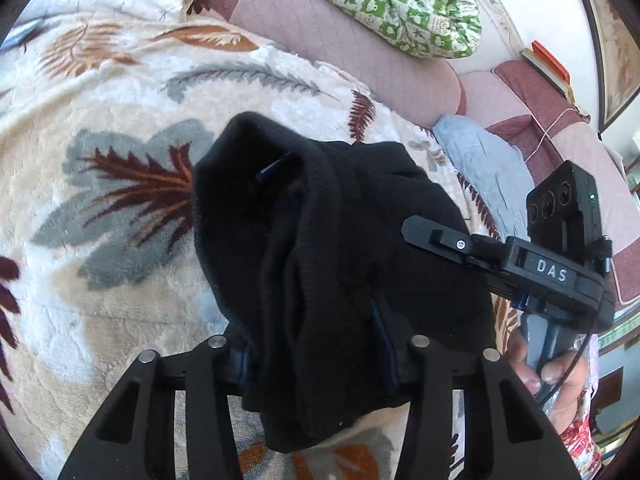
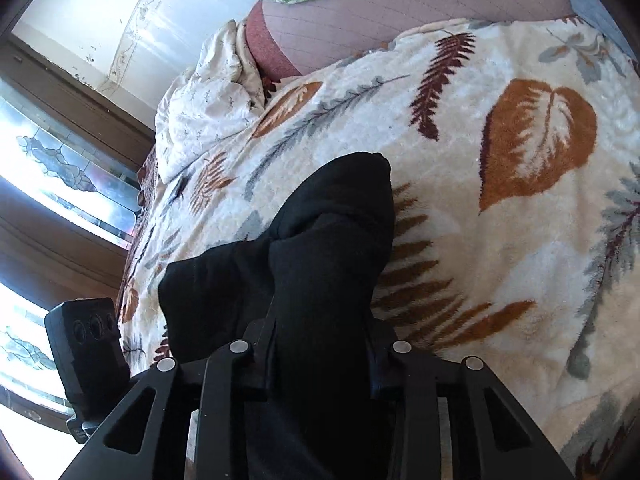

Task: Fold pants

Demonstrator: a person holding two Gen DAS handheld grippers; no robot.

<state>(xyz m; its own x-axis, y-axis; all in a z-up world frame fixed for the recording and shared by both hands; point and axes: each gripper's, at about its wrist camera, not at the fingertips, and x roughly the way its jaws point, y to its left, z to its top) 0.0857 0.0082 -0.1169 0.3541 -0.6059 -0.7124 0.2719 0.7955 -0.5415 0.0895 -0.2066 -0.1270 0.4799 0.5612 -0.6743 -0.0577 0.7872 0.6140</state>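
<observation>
Over the leaf-print blanket (image 1: 100,120), black pants (image 1: 320,240) hang bunched between both grippers. Fabric is crumpled into thick folds, so waist vs. leg ends can't be told apart. Left wrist view: the bundle's long axis runs from the fingers up and away toward the upper left, ending in a rounded folded hump; the lower edge droops below the fingers toward the camera. Right wrist view: pants (image 2: 320,272) run from the fingers straight ahead and slightly right, the far tip a blunt fold over the blanket (image 2: 500,160). A second lobe spreads left of the fingers.

Left gripper (image 1: 316,340): jaws partly closed, clamped on a thick wad of pants, blue pad edges just visible either side of the cloth. Right gripper (image 2: 320,360): same, jaws narrowed onto the fabric, cloth filling the gap. The right gripper (image 1: 520,264) also shows in the left view, coming in from the right with its fingers buried in the pants; hand (image 1: 560,376) wrapped around its grey handle. Grippers are near each other, both on the same bundle.

Beyond the blanket: pink quilted sofa back (image 1: 320,32), green-and-white patterned cushion (image 1: 400,4) on top, grey cloth (image 1: 480,160) at the blanket's right edge. Leaded-glass window (image 2: 60,168) on the left in the right view.
</observation>
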